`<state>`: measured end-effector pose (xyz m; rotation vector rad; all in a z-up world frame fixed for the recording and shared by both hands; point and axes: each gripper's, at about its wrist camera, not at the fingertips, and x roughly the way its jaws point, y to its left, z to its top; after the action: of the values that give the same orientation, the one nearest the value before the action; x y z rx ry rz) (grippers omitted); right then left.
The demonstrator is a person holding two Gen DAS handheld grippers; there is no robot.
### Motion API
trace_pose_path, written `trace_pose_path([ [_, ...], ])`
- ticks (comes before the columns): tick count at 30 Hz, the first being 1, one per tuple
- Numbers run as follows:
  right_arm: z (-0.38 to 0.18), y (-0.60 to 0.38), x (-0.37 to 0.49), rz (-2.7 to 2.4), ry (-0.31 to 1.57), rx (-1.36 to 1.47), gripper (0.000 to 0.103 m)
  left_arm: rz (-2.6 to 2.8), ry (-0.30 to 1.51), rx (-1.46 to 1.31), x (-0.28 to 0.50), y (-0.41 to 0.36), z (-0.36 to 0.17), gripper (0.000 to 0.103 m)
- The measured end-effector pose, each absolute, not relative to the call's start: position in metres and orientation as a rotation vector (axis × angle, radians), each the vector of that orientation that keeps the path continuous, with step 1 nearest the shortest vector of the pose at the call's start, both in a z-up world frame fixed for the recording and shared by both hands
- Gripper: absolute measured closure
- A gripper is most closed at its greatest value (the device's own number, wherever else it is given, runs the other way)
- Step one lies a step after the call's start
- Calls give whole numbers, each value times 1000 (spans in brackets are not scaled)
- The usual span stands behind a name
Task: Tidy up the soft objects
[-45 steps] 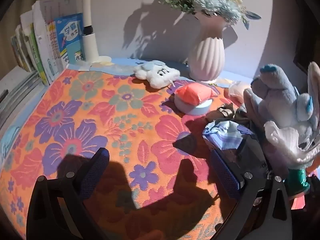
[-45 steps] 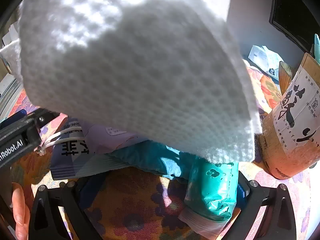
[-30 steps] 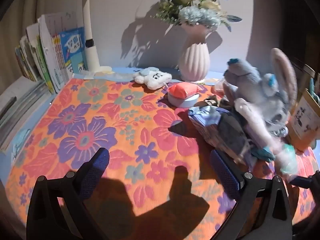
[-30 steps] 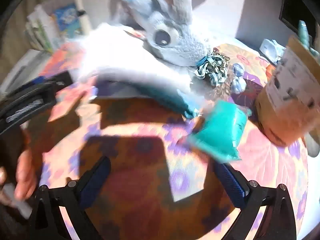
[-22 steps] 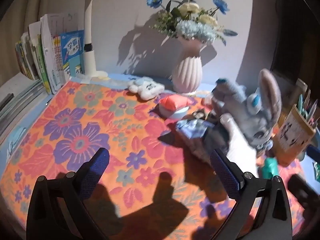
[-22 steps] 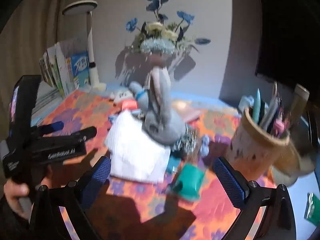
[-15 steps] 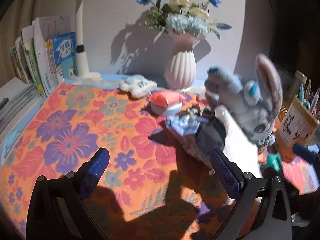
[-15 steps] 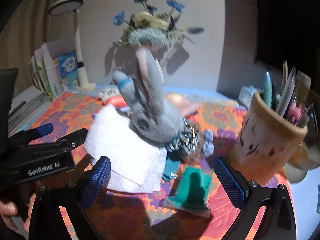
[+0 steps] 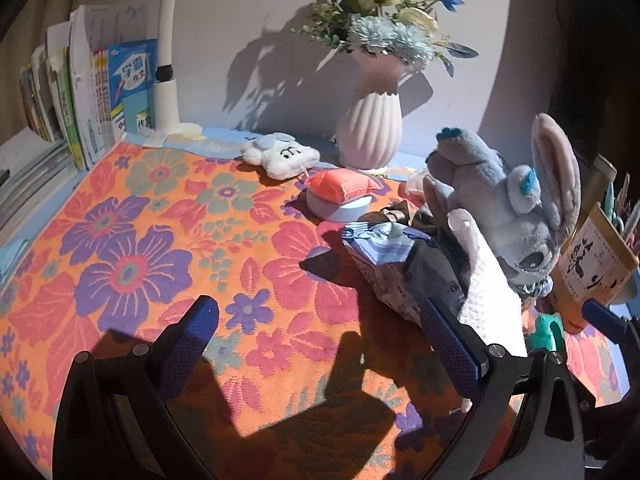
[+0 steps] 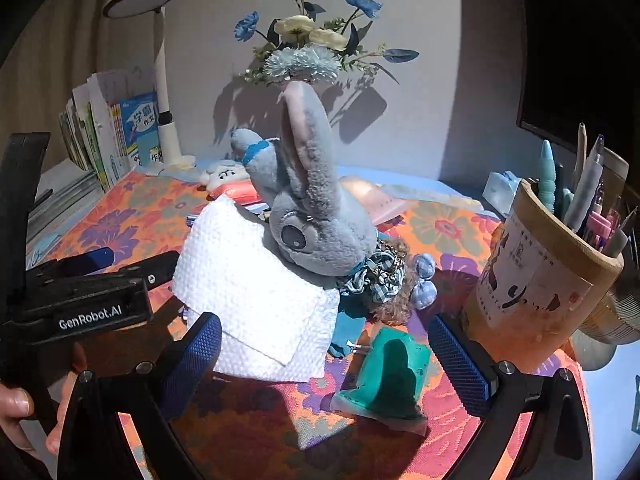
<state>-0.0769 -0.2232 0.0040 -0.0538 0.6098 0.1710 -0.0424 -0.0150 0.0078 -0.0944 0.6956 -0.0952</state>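
Note:
A grey plush rabbit (image 10: 316, 216) (image 9: 516, 208) lies on a heap at the right of the floral cloth (image 9: 132, 240). A white paper towel (image 10: 248, 292) (image 9: 488, 300) leans against it, over a blue-patterned packet (image 9: 396, 264). A teal pouch (image 10: 388, 372) lies in front. A small white plush (image 9: 280, 154) and an orange pad on a blue dish (image 9: 340, 196) sit further back. My left gripper (image 9: 320, 344) hovers open over bare cloth. My right gripper (image 10: 328, 356) is open, just short of the towel and the pouch, holding nothing.
A pink ribbed vase of flowers (image 9: 370, 136) stands at the back, with a white lamp post (image 9: 166, 80) and upright books (image 9: 92, 100) at the left. A pen holder (image 10: 548, 276) stands at the right. A hand (image 10: 16, 412) holds the left gripper's body.
My right gripper has let go of the teal pouch and the towel and pulled back and up; the pouch now lies on the cloth. The left gripper drew back slightly, staying open.

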Motion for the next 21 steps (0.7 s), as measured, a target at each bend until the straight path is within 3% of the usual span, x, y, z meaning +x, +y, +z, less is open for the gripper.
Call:
trace_pose_path([
  [21,-1,-232,-71,161,652,-19,0,-97,728,-107,-39,-11,4,2],
])
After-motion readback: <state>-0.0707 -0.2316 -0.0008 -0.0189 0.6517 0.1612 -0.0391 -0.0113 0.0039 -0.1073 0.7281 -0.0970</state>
